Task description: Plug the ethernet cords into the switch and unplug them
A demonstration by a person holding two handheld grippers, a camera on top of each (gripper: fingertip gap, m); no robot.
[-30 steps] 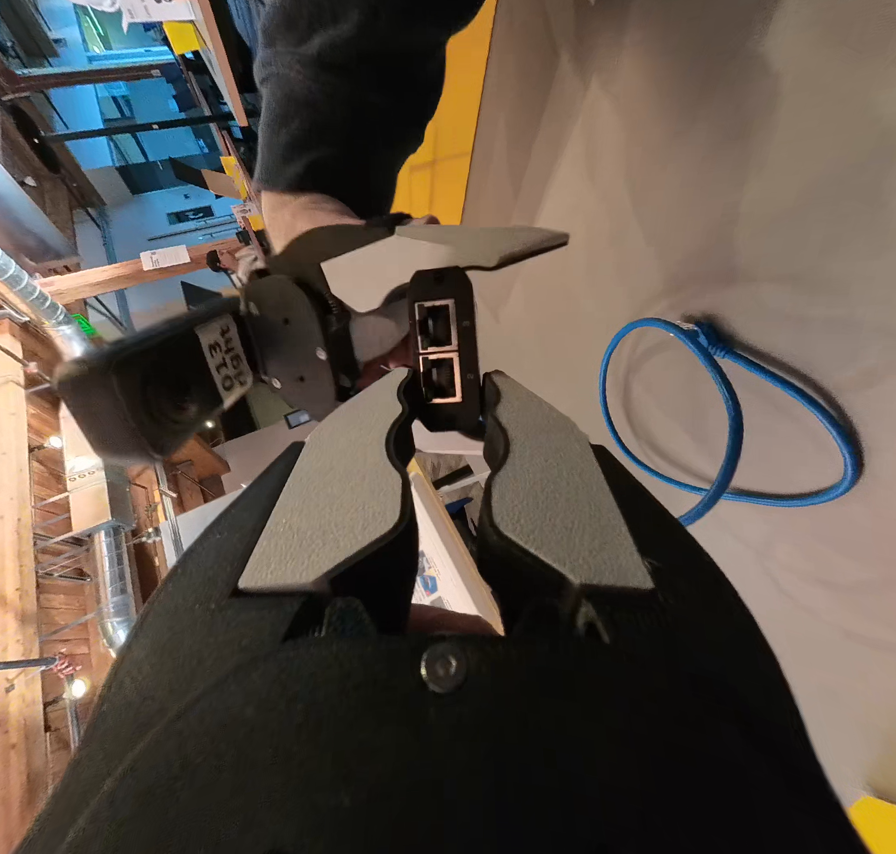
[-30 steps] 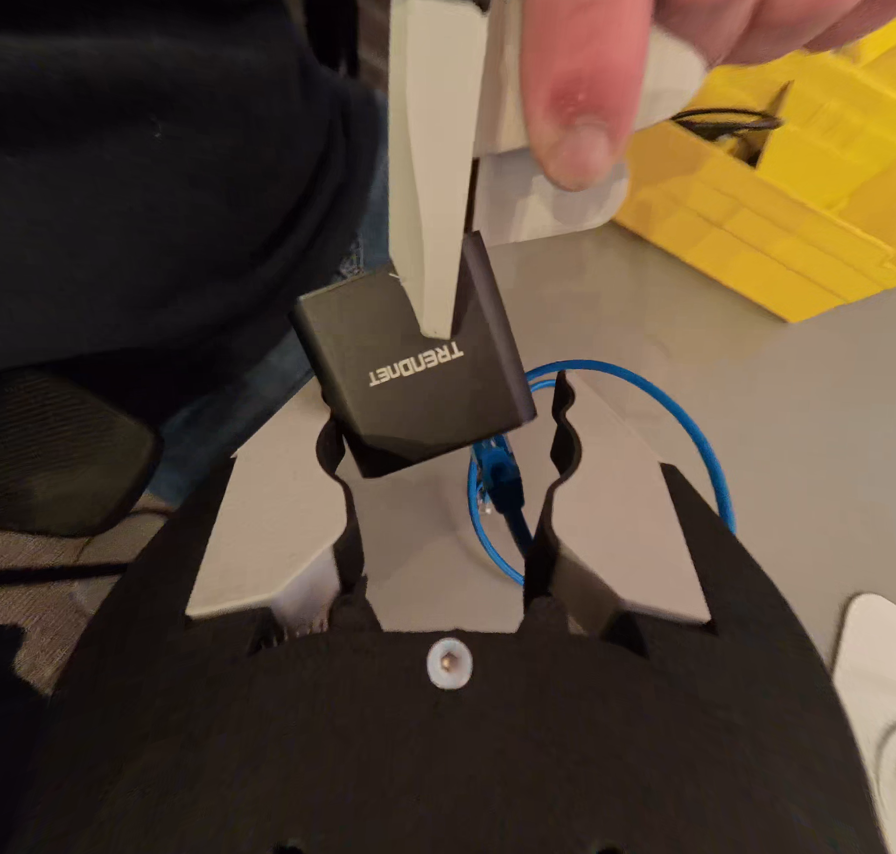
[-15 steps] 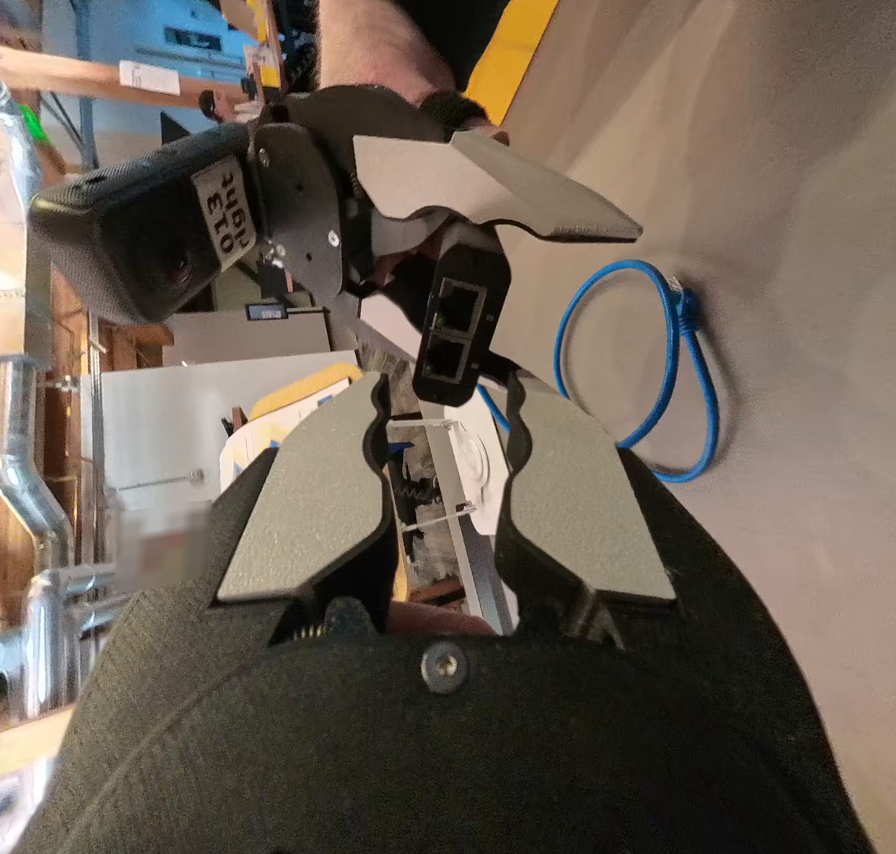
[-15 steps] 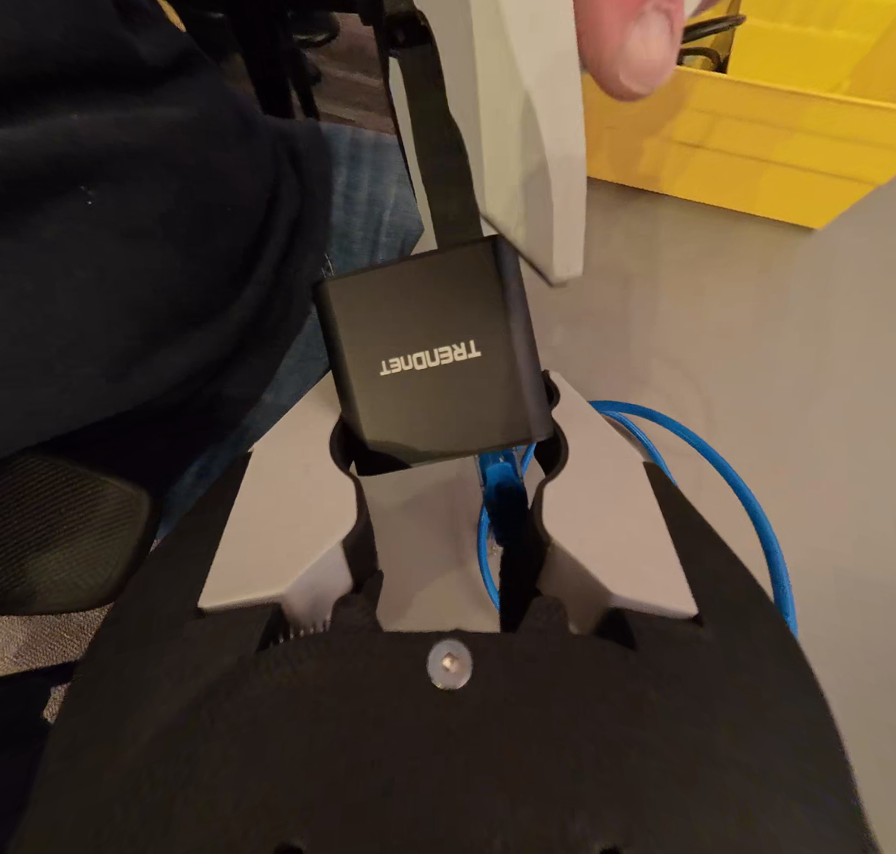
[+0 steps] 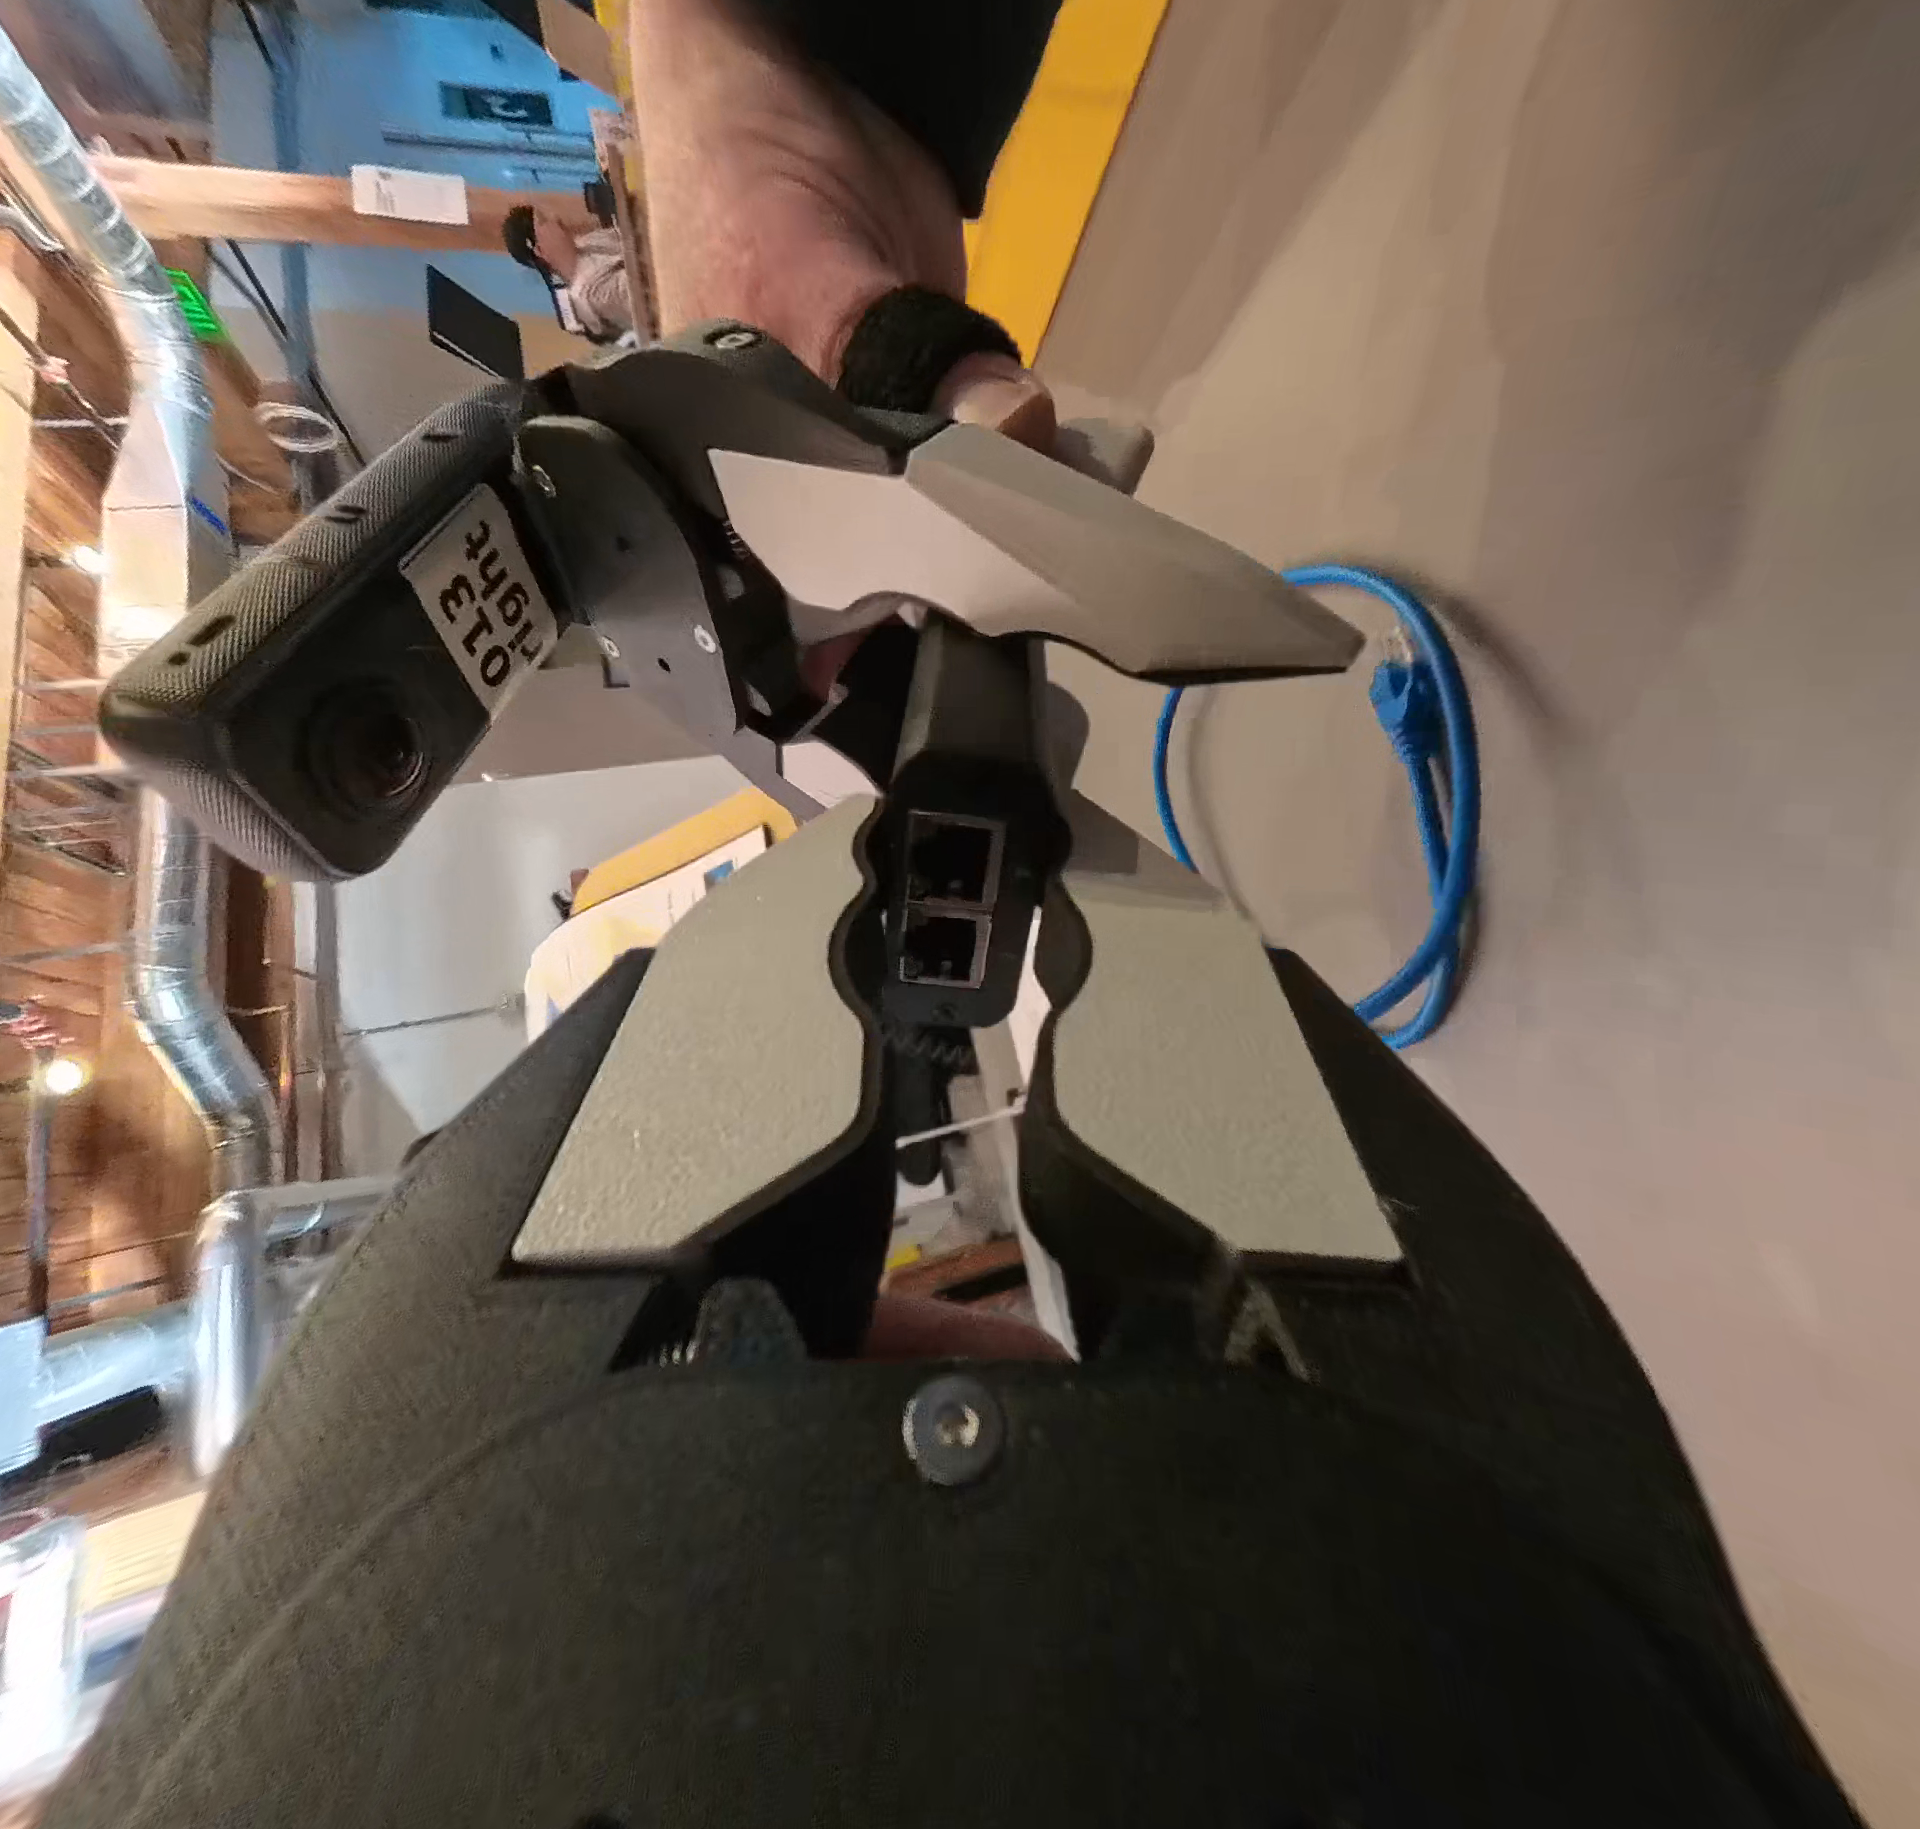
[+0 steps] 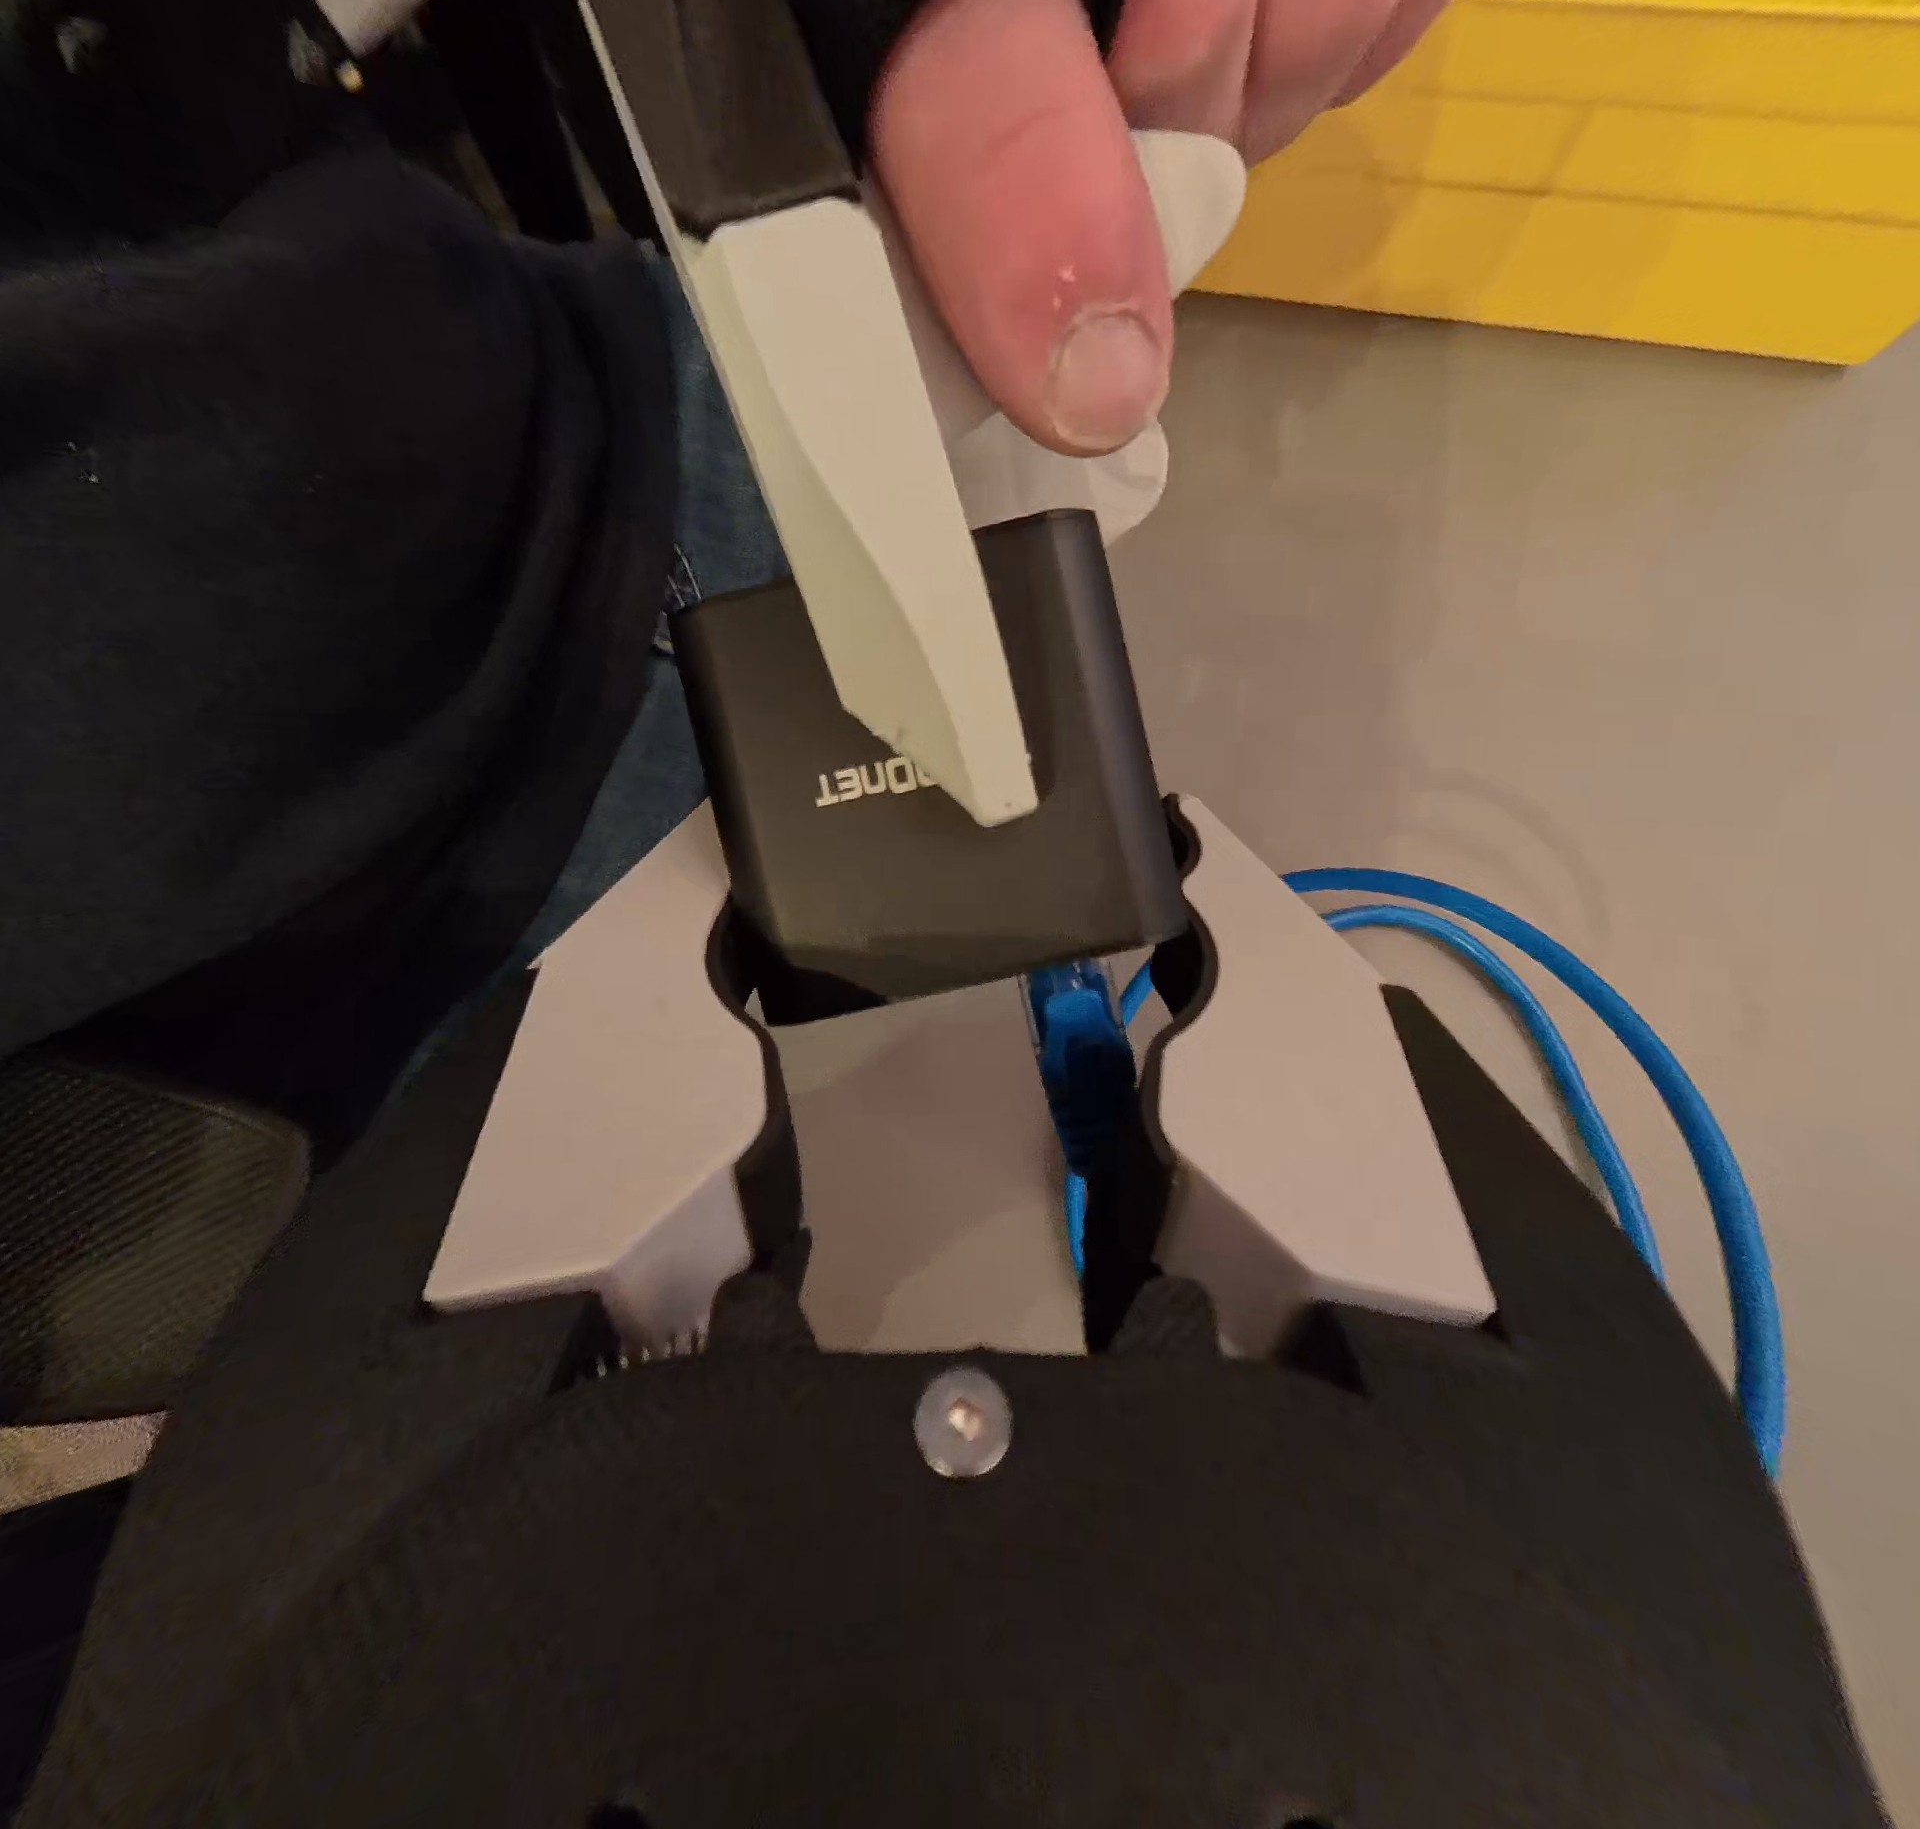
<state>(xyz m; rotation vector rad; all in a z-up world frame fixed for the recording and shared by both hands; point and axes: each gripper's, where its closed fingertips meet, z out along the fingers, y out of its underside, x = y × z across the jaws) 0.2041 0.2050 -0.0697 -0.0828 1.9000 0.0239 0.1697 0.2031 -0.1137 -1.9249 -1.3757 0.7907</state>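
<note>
The left wrist view is rolled sideways, so the grey table (image 5: 1558,325) stands along its right edge; it is aimed past its own fingertips at the right gripper (image 5: 1091,730). The right wrist view is aimed down at the table. The switch (image 6: 935,844) and blue cord (image 6: 1558,1052) are shared, close in both.
</note>
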